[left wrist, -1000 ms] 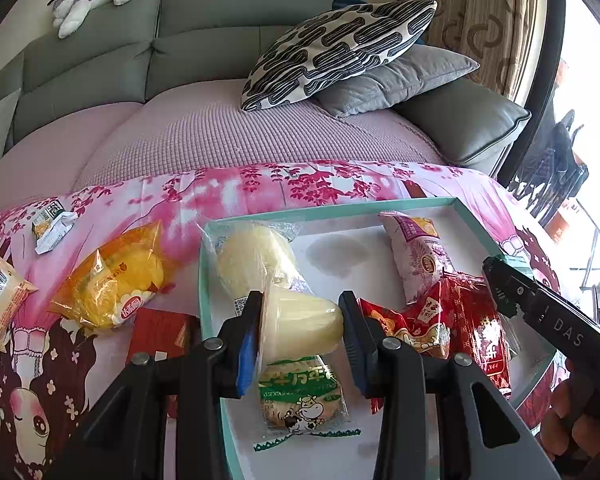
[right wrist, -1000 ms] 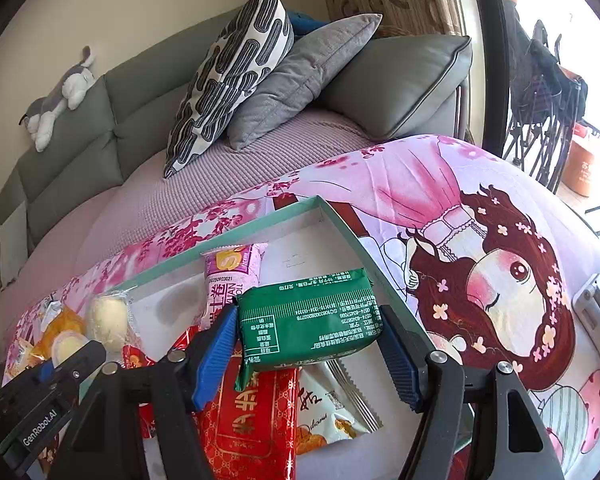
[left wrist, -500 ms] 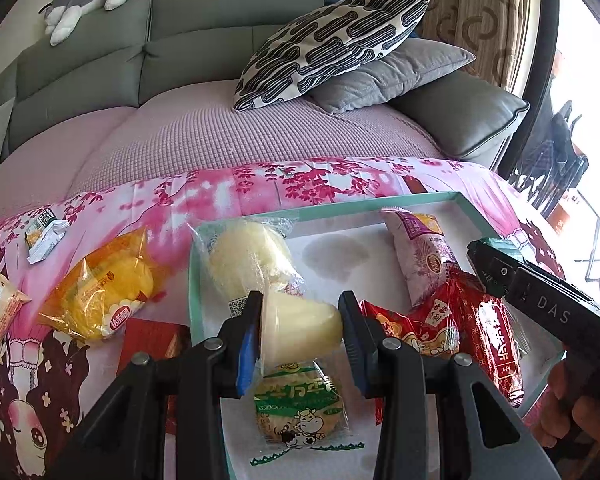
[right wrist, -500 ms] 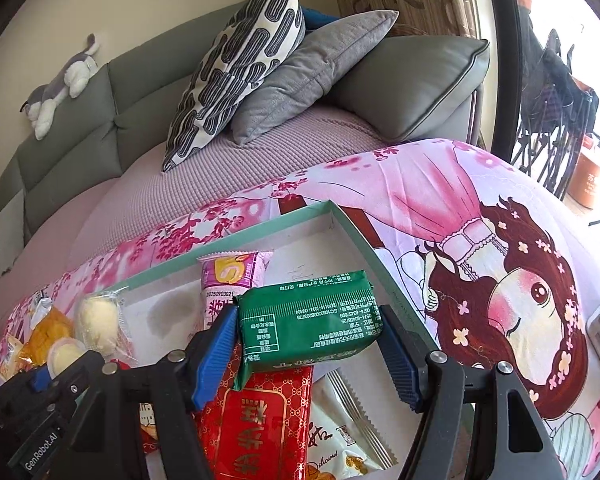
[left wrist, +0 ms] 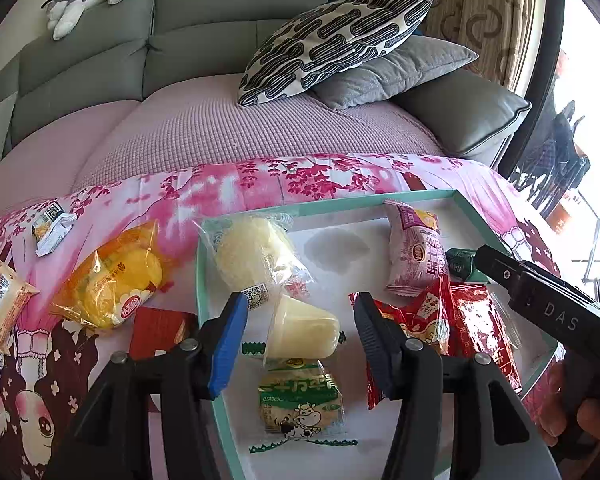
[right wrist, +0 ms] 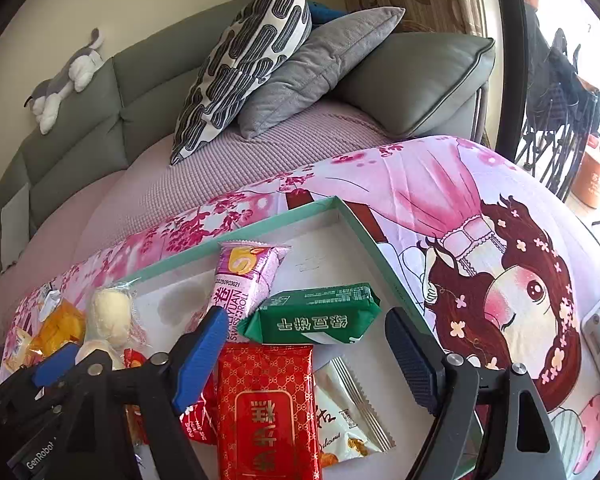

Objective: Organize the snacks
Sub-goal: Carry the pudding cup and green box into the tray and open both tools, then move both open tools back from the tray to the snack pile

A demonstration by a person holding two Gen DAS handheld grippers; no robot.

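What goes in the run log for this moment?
left gripper: opening, jelly cup lying free between fingers | right gripper: opening, green packet released | both in tray

the right gripper (left wrist: 548, 304) body, seen from the left wrist, carries the letters "das". the left gripper (right wrist: 40, 456) body, seen from the right wrist, reads "genrobot". the pink snack pack (right wrist: 246, 280) shows "swiss roll" along its length and a printed number, "20250903021". the white packet (right wrist: 346, 420) beside the red pack shows part of a word ending "licious". other packs bear chinese characters.
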